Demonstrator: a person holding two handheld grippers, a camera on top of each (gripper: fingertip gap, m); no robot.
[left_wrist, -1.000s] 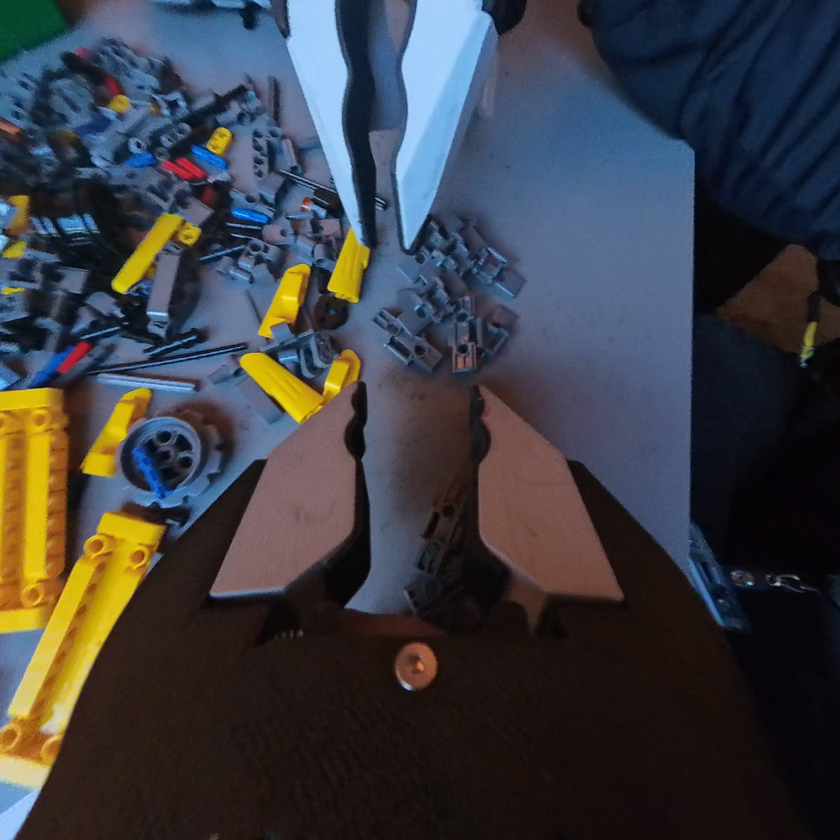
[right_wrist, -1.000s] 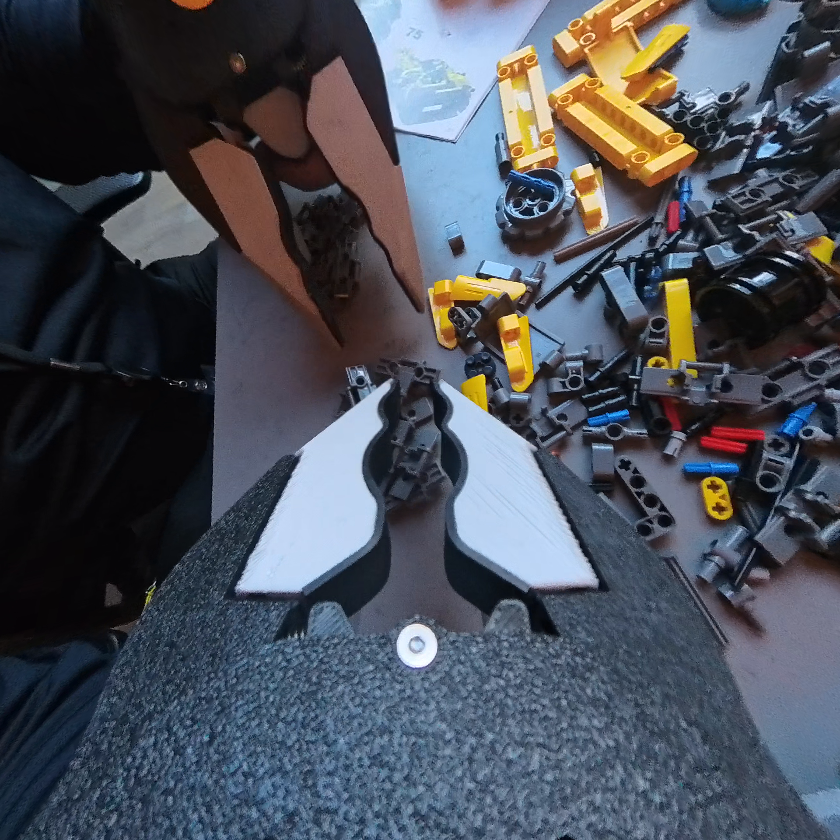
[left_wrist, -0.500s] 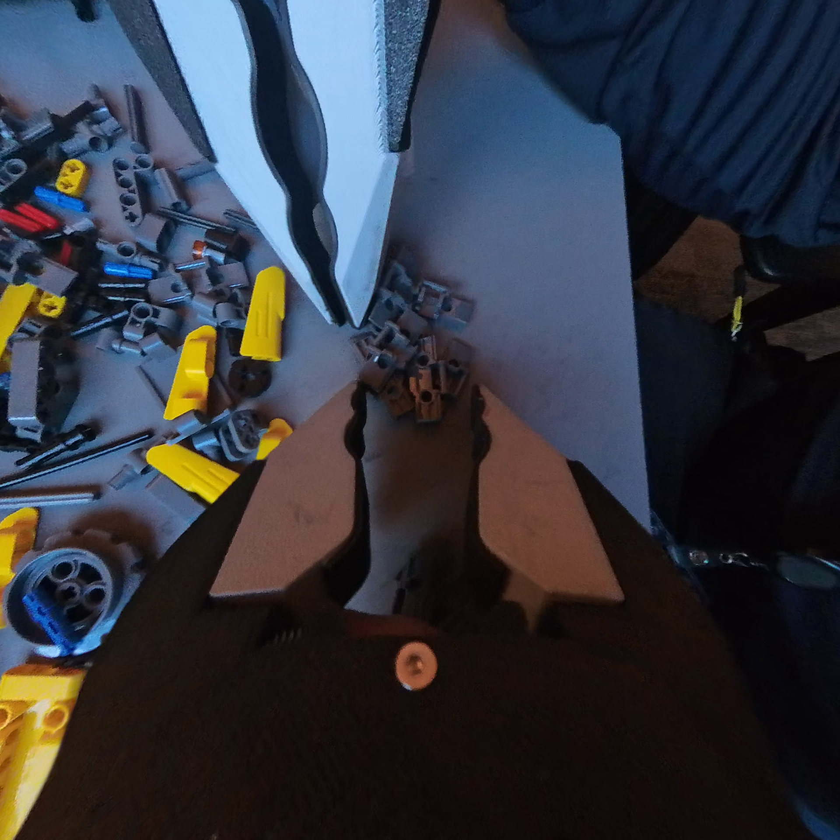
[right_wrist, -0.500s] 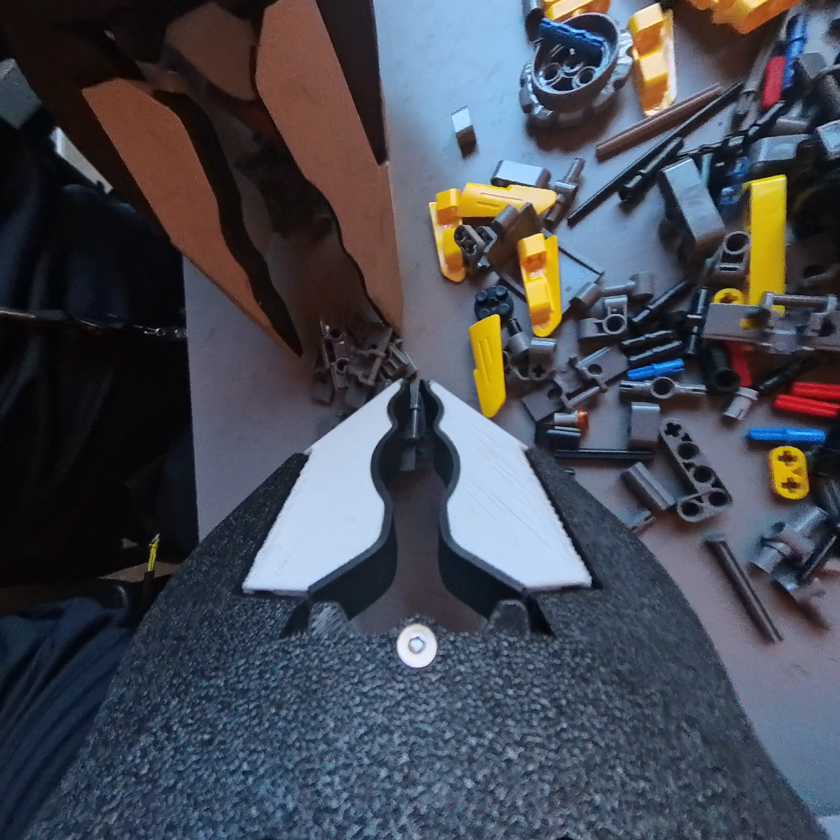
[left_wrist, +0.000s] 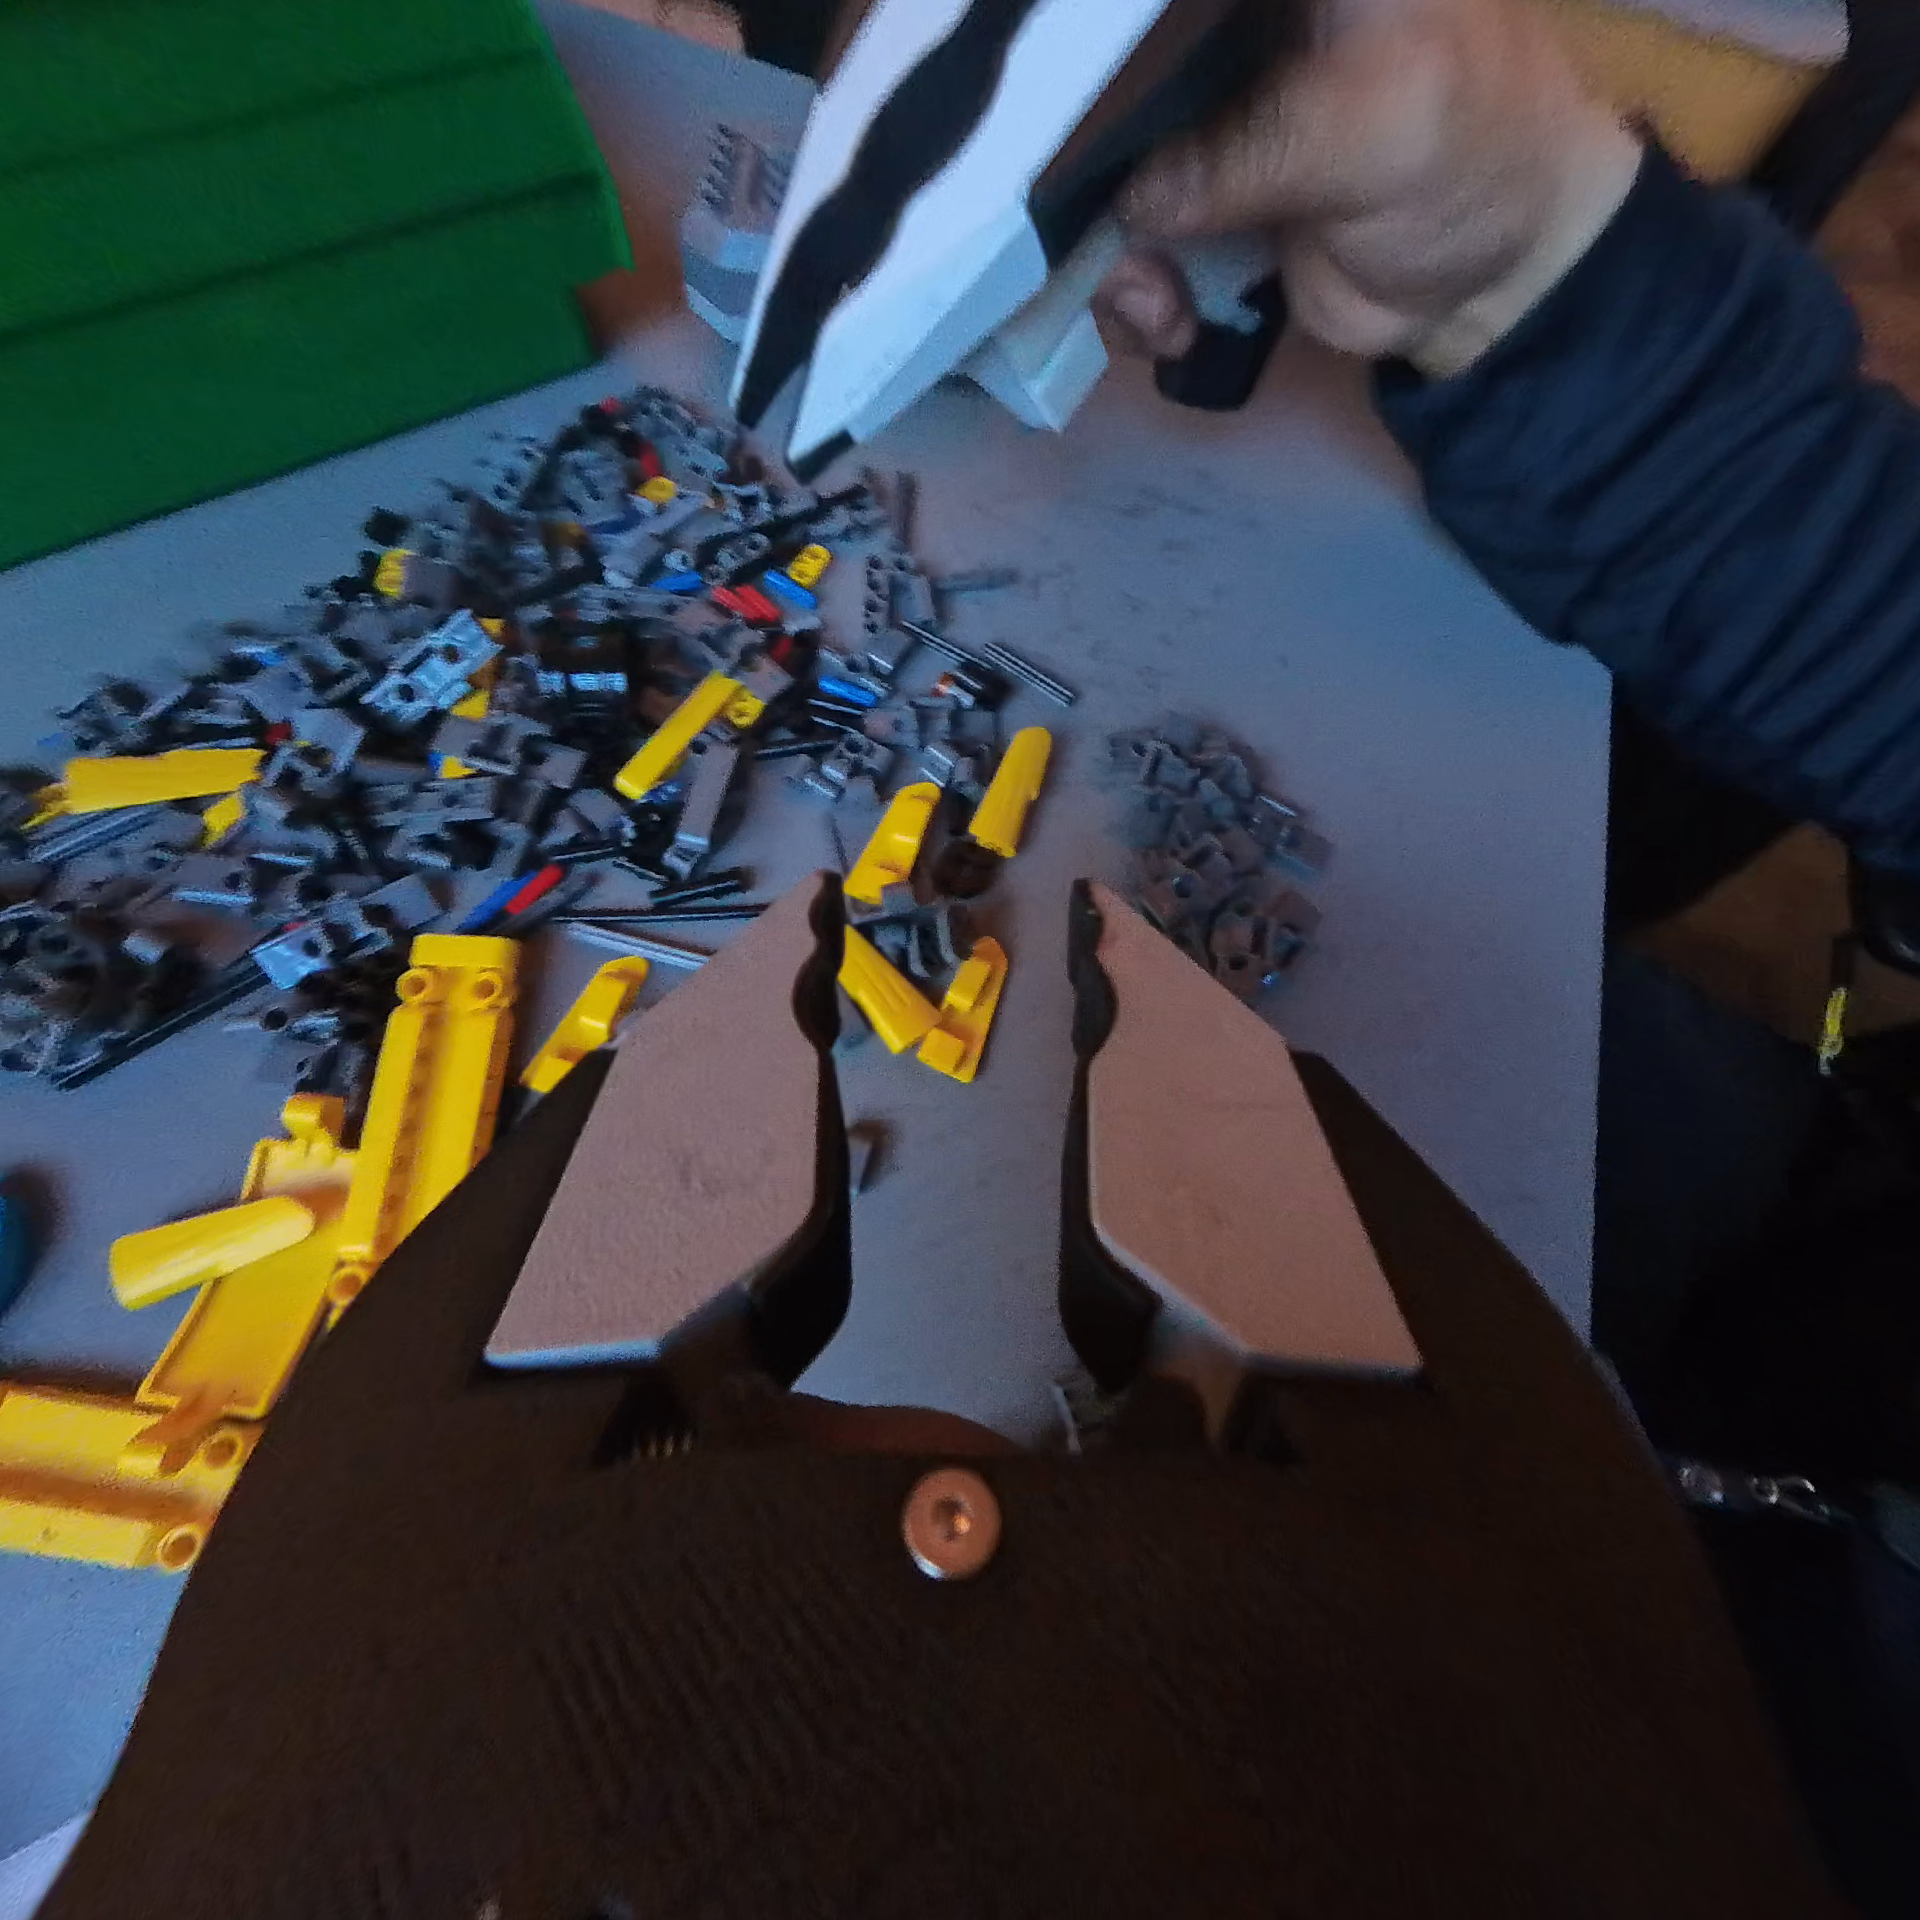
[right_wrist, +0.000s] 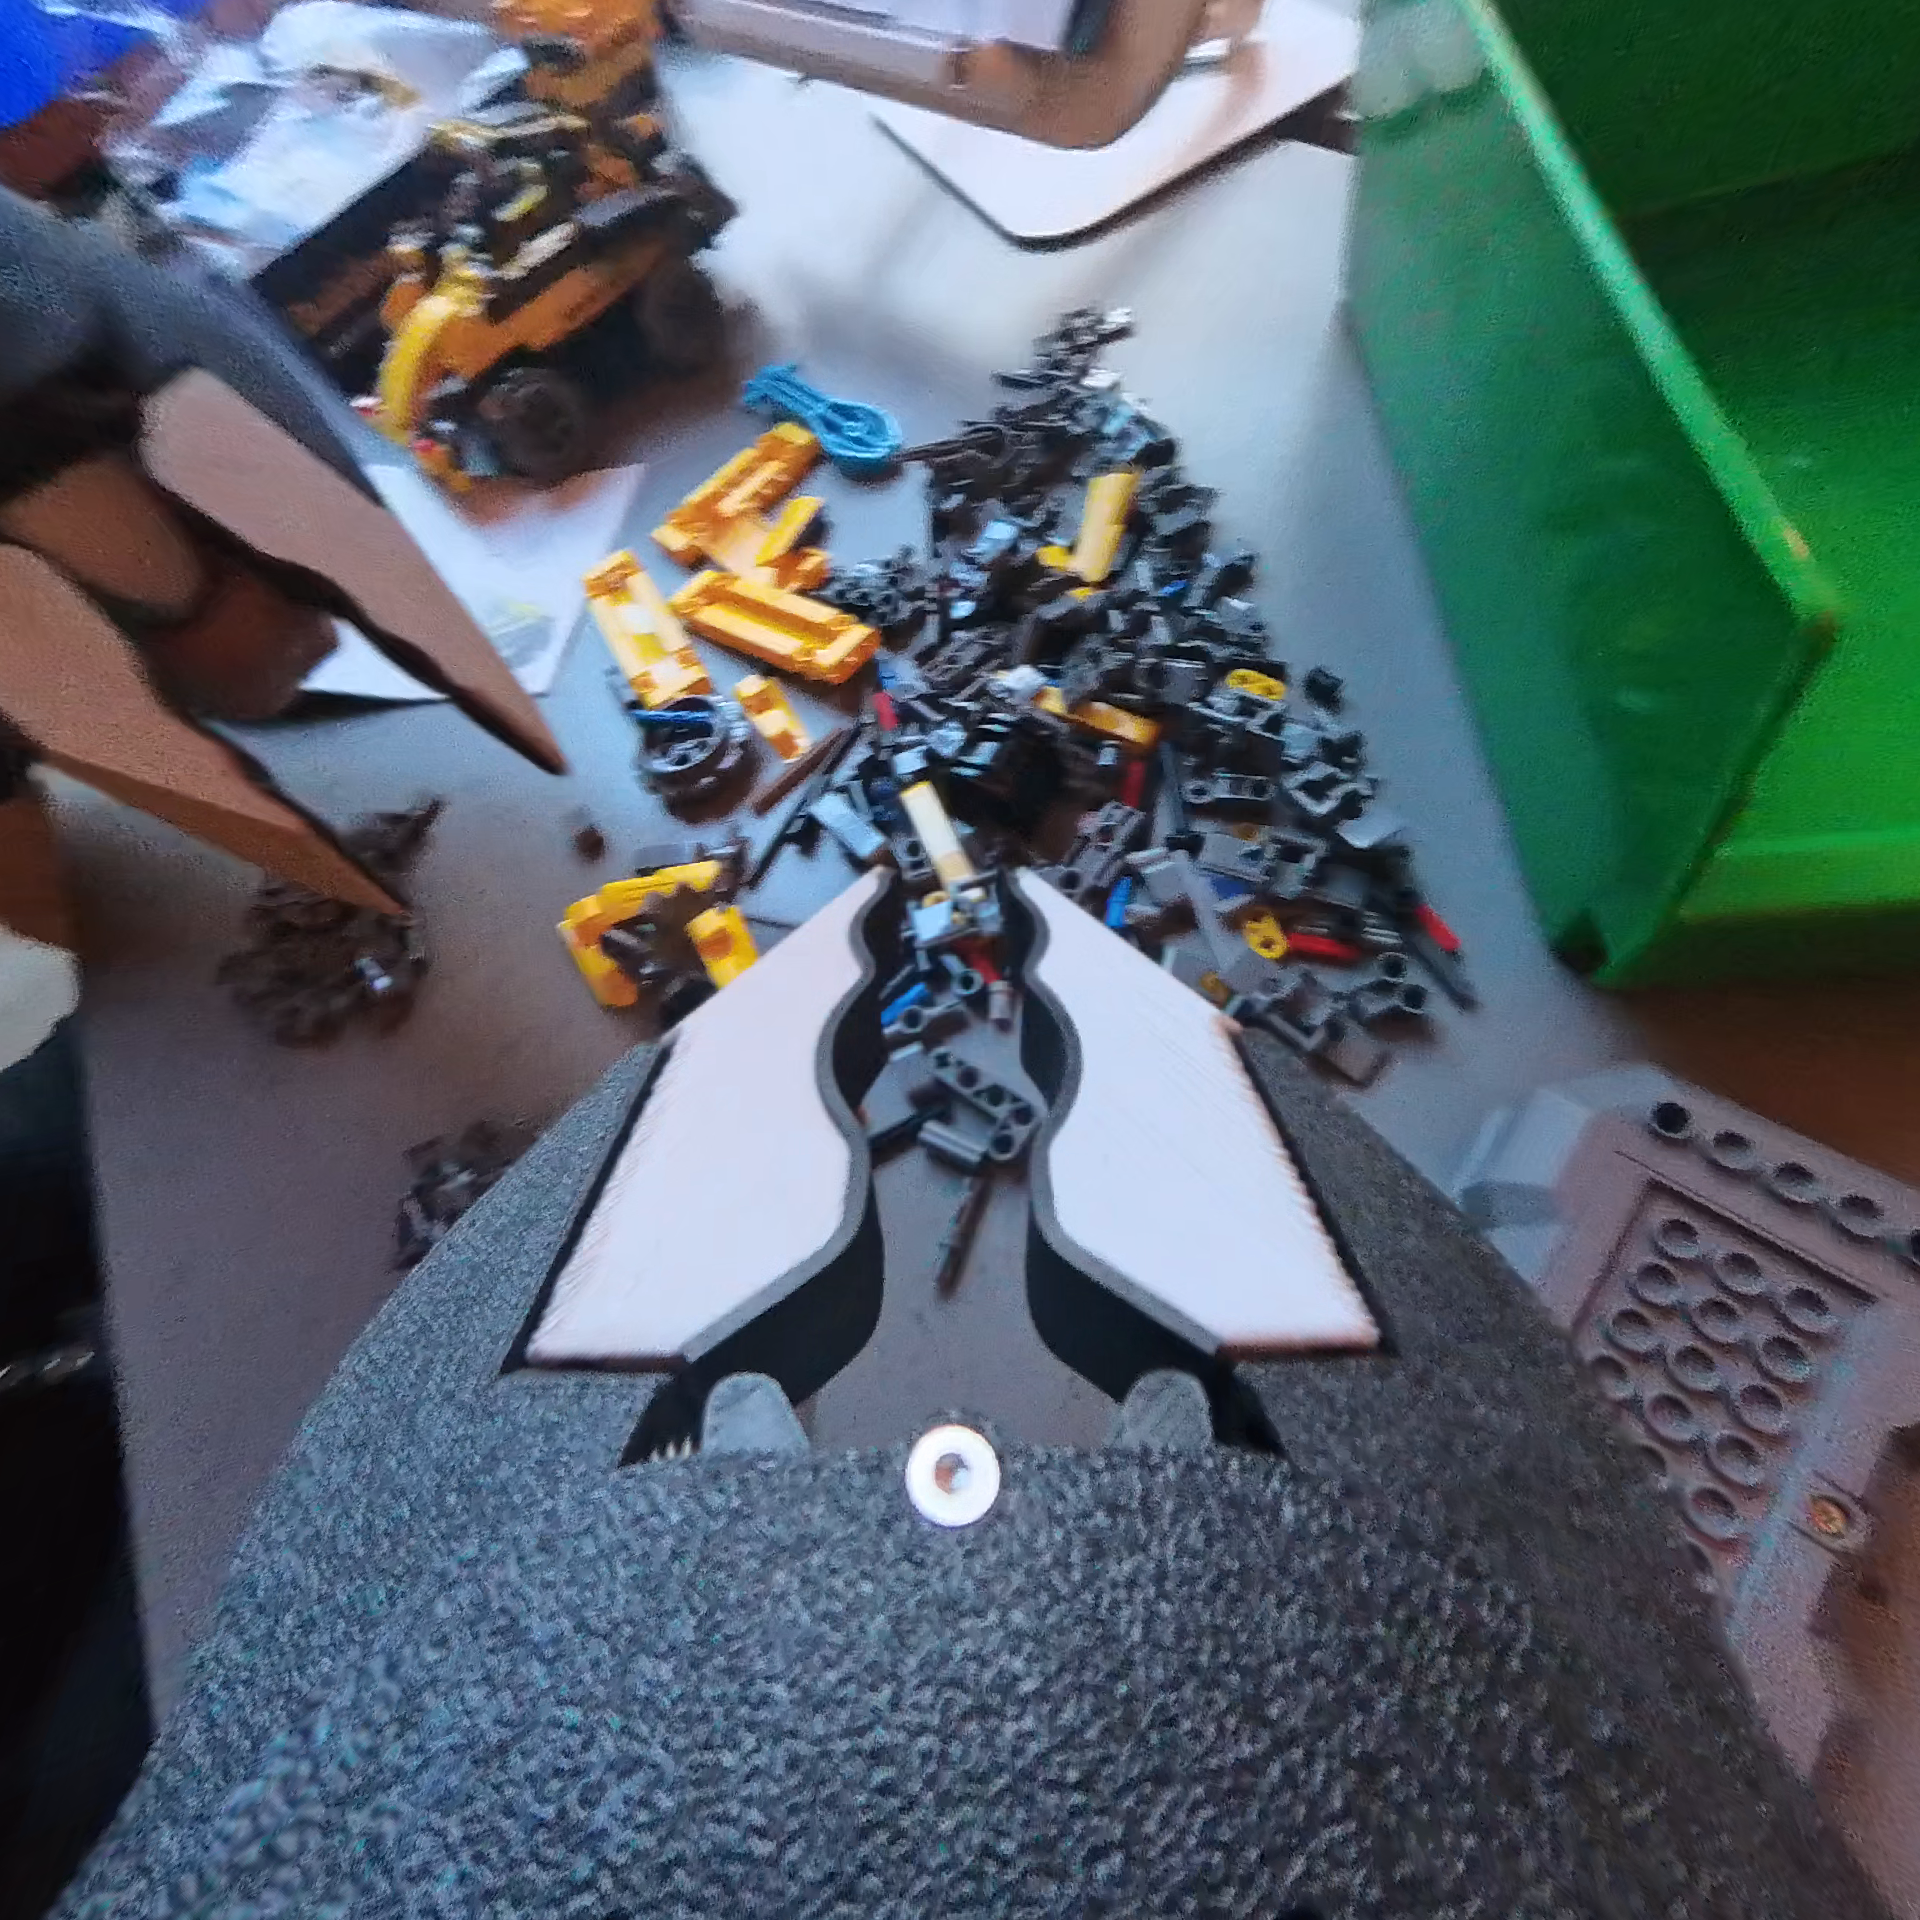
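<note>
A small heap of dark grey connector pieces (left_wrist: 1216, 852) lies near the table's right edge; it also shows in the right wrist view (right_wrist: 312, 956). My left gripper (left_wrist: 956, 904) is open and empty, raised above yellow curved pieces (left_wrist: 914, 997), just left of that heap. It shows at the left of the right wrist view (right_wrist: 478, 842). My right gripper (right_wrist: 951, 883) is open a little and empty, over the near edge of the big pile of mixed pieces (right_wrist: 1091, 675). In the left wrist view it (left_wrist: 779, 431) hangs at the far end of the pile, held by a hand (left_wrist: 1403, 177).
A green bin (right_wrist: 1558, 623) stands right of the pile. A yellow and black model vehicle (right_wrist: 540, 312) and a paper sheet (right_wrist: 499, 561) lie at the back. Long yellow beams (left_wrist: 416, 1143) lie at the left. A grey studded plate (right_wrist: 1714, 1330) sits near right. The table edge (left_wrist: 1600, 935) is close. Tip to tip, the grippers are about 11 cm apart.
Both grippers have pulled up and away from the grey heap. My right gripper, closed on a small grey piece half a second ago, has opened and swung over the big pile.
</note>
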